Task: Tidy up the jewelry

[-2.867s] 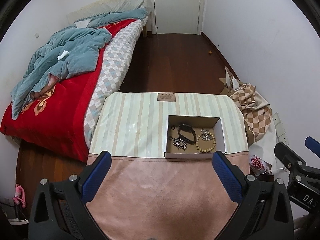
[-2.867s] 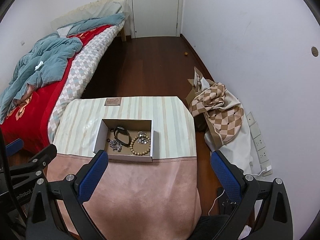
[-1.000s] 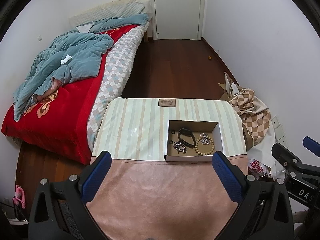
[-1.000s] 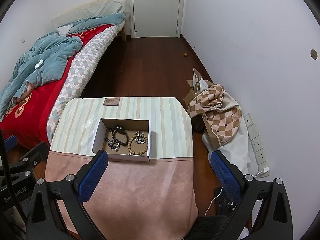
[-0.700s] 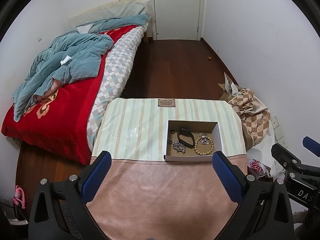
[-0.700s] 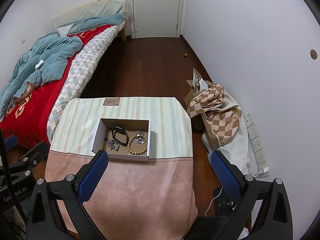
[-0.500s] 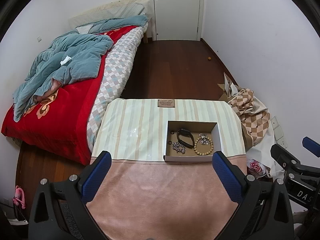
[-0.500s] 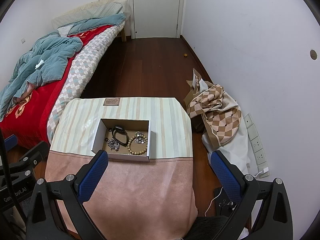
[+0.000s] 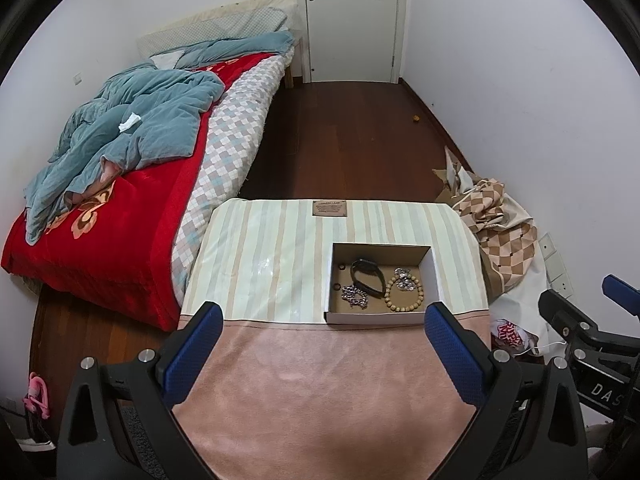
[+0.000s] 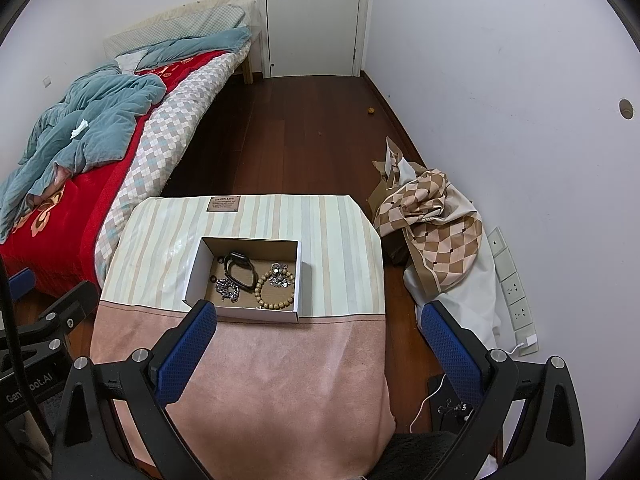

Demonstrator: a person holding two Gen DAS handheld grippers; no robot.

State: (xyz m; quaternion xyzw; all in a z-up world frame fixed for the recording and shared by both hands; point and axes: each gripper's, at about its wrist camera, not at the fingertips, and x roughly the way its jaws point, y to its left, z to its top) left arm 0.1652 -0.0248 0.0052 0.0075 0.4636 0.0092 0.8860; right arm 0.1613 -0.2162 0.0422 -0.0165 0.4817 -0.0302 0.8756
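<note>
Left tool (image 9: 320,344) spread, box (image 9: 378,318), bed (image 9: 120,184)

A box (image 9: 434,276) sits on the table (image 9: 264,264), centre-right of frame, holding a bead bracelet (image 9: 403,294) lower right, a watch (image 9: 367,278) centre. A bed (image 9: 120,184) fills the left.

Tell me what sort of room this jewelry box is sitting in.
Most likely a home bedroom. A bed with a red cover and a rumpled teal quilt runs along the left wall, and a closed white door stands at the far end. The cardboard box of jewelry rests on a cloth-covered table.
</note>
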